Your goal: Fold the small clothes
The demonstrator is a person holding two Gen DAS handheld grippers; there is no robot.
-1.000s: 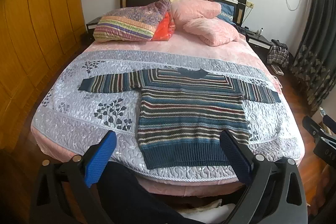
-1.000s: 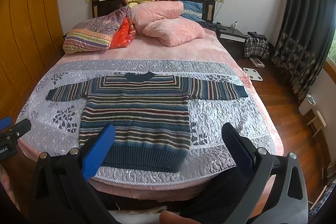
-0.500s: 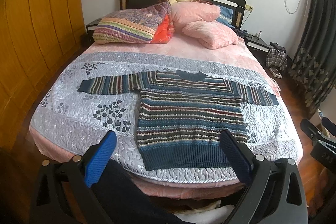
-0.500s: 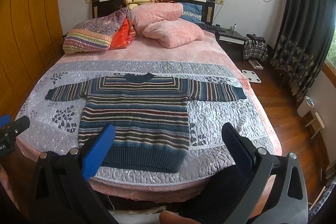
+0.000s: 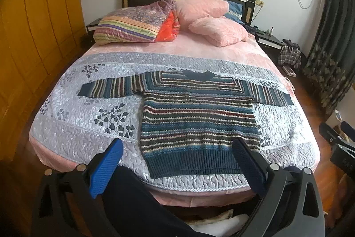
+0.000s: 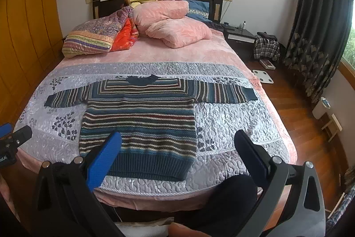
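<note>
A striped knit sweater (image 5: 197, 117) (image 6: 142, 119) in dark blue, cream and red lies flat and face up on the bed, both sleeves spread out sideways, its ribbed hem toward me. My left gripper (image 5: 177, 159) hangs open above the foot of the bed, near the hem, holding nothing. My right gripper (image 6: 177, 157) is open too, over the hem's right part, also holding nothing. Each gripper shows at the edge of the other's view.
The sweater rests on a grey quilted cover (image 5: 73, 117) over a pink bed (image 6: 177, 52). Pillows and a folded quilt (image 5: 133, 26) are piled at the headboard. Wooden wardrobes (image 5: 28, 37) stand left; nightstand, clothes, a scale (image 6: 263, 76) and curtains stand right.
Both cameras have pulled back and risen a little, so the bed looks slightly farther. The sweater has not moved and both grippers stay open.
</note>
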